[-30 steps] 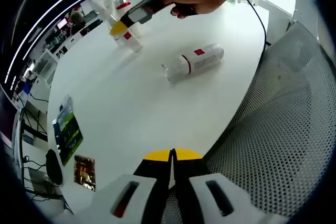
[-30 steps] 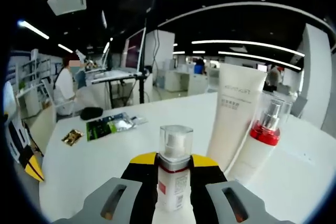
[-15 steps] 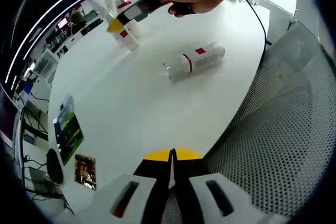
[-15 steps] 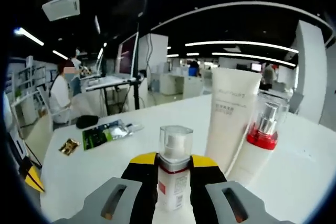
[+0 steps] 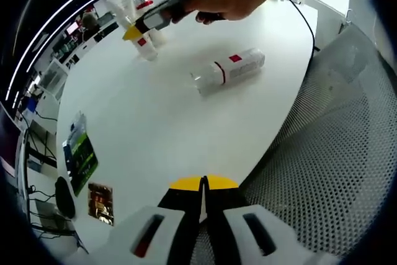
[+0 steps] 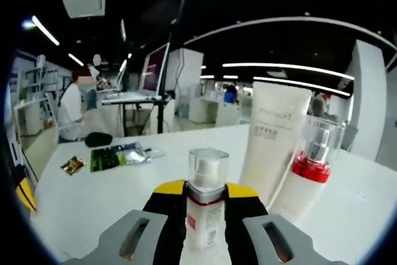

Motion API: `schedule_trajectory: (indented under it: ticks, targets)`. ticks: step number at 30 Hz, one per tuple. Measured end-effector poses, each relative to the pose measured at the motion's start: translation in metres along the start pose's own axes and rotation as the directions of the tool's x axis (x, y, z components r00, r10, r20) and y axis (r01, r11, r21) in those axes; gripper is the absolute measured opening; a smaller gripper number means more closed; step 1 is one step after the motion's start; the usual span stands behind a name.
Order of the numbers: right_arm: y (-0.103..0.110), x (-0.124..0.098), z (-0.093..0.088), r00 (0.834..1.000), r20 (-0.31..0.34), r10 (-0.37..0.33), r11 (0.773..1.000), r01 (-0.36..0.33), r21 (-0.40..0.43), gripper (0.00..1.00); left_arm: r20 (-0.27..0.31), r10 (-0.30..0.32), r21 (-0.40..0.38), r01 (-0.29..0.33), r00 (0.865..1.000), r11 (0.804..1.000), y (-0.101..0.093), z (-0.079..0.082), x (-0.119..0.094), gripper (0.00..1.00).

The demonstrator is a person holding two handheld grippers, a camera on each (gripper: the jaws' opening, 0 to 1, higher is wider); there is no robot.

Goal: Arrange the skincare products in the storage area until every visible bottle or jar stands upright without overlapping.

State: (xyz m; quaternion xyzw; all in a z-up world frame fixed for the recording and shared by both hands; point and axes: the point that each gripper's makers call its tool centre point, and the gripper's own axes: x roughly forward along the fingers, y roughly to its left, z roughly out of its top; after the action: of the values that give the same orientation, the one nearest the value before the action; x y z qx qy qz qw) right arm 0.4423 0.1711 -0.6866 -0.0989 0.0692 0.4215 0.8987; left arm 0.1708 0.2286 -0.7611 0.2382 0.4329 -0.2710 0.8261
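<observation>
Open-plan office — desks (image 6: 127, 97), monitor (image 6: 155, 69)

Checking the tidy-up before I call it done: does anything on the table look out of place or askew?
Yes. One clear bottle with a red band lies on its side mid-table, apart from the rest. The white tube and red-collared pump bottle stand upright, and the right tool holds a small spray bottle upright near them.

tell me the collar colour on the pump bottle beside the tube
Red collar on the pump bottle, clearest in the right gripper view.
</observation>
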Motion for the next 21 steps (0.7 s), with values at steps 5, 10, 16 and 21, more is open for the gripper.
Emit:
schedule_trajectory:
  ticks: [5, 10, 16, 21]
  targets:
    - [0.002, -0.004, 0.0, 1.0, -0.01, 0.006, 1.0, -0.006, 0.002, 0.18, 0.003, 0.003, 0.0, -0.003, 1.0, 1.0, 0.0, 0.0, 0.0, 0.0]
    - [0.004, -0.005, -0.002, 0.999, -0.044, 0.008, 1.0, -0.006, 0.028, 0.18, 0.005, 0.005, 0.0, -0.005, 1.0, 1.0, 0.001, 0.001, 0.0, 0.0]
    - [-0.002, -0.01, -0.012, 0.996, -0.091, -0.017, 0.999, 0.021, 0.049, 0.18, 0.008, 0.008, -0.001, -0.008, 1.0, 1.0, 0.001, 0.001, -0.001, 0.0]
    - [-0.003, -0.013, -0.015, 0.994, -0.107, -0.026, 0.996, 0.035, 0.087, 0.18, 0.011, 0.012, -0.003, -0.012, 1.0, 1.0, 0.002, 0.002, -0.001, 0.0]
